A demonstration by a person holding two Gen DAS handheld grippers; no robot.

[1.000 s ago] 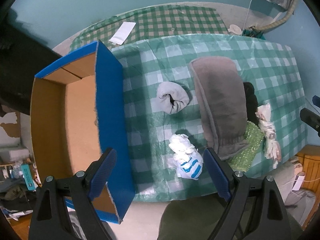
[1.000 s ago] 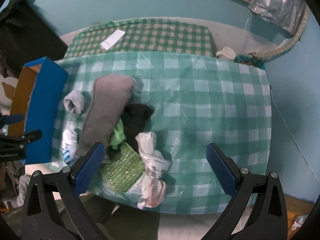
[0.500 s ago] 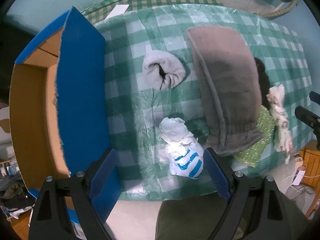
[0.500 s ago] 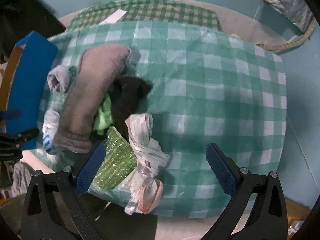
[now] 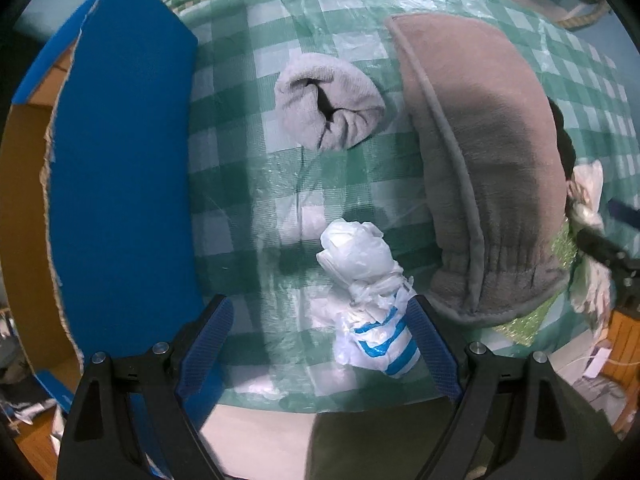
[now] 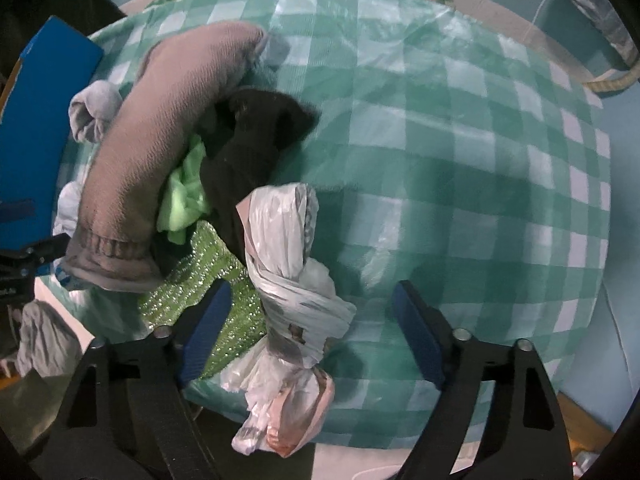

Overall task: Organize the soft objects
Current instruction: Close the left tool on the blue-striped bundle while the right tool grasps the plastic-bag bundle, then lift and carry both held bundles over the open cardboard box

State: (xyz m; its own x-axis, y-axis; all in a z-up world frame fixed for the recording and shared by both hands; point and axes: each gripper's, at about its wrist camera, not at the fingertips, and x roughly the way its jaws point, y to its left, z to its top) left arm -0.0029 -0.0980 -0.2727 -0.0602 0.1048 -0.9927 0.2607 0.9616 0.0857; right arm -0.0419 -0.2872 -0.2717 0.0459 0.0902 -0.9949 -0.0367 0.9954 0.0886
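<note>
My left gripper (image 5: pixel 320 316) is open, its fingers either side of a knotted white plastic bag with blue stripes (image 5: pixel 370 304) near the table's front edge. A rolled grey sock (image 5: pixel 330 106) lies beyond it, and a long brown-grey garment (image 5: pixel 484 160) to the right. My right gripper (image 6: pixel 312 304) is open around a knotted white and pink plastic bag (image 6: pixel 292 292). Left of that bag lie a glittery green cloth (image 6: pixel 208 284), a lime cloth (image 6: pixel 184 200), a black cloth (image 6: pixel 252 136) and the brown-grey garment (image 6: pixel 160 136).
A blue cardboard box (image 5: pixel 116 160), open and brown inside, stands at the table's left edge. The green checked tablecloth (image 6: pixel 460 160) is under clear plastic. The table's front edge lies just under both grippers.
Both grippers have moved down and forward toward the table. The striped bag now sits between the left fingers and the white-pink bag between the right fingers.
</note>
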